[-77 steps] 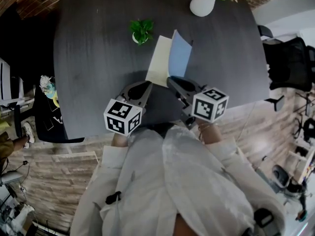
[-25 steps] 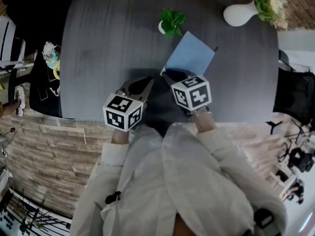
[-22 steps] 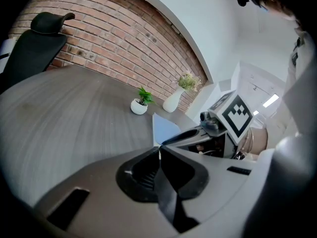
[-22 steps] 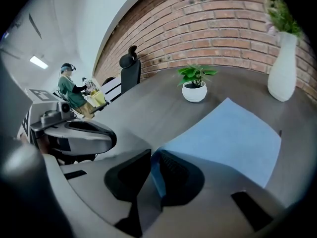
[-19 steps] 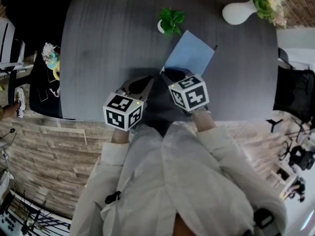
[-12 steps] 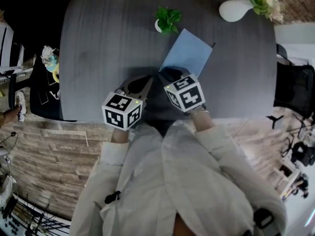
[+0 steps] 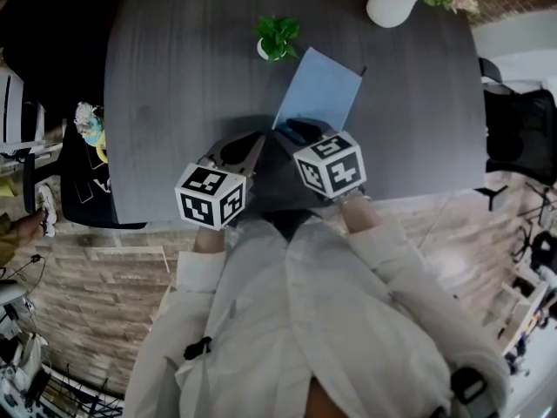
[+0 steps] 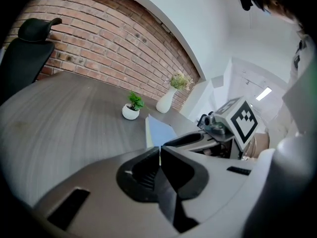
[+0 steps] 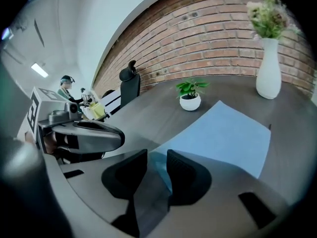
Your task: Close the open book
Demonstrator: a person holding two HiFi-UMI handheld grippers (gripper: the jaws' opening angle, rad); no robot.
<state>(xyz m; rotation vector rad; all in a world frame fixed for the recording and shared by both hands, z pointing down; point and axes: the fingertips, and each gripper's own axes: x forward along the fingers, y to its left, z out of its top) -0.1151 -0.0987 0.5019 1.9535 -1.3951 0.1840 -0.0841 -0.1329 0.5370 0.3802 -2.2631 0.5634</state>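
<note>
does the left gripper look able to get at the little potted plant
Probably yes: only bare table lies between the left gripper and the potted plant, and the book sits just beside that path.

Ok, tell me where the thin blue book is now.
Head view, upper centre: the thin blue book lies shut on the dark grey table, just right of the small green potted plant and below-left of the white ceramic vase.

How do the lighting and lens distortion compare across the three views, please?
Head view: strong fisheye bows the table edge; the light is dim, and the blue book stands out on it. Left gripper view: black vignette at the corners, the brick wall curves, a ceiling light shows bright. Right gripper view: round vignette, white vase fairly sharp.
</note>
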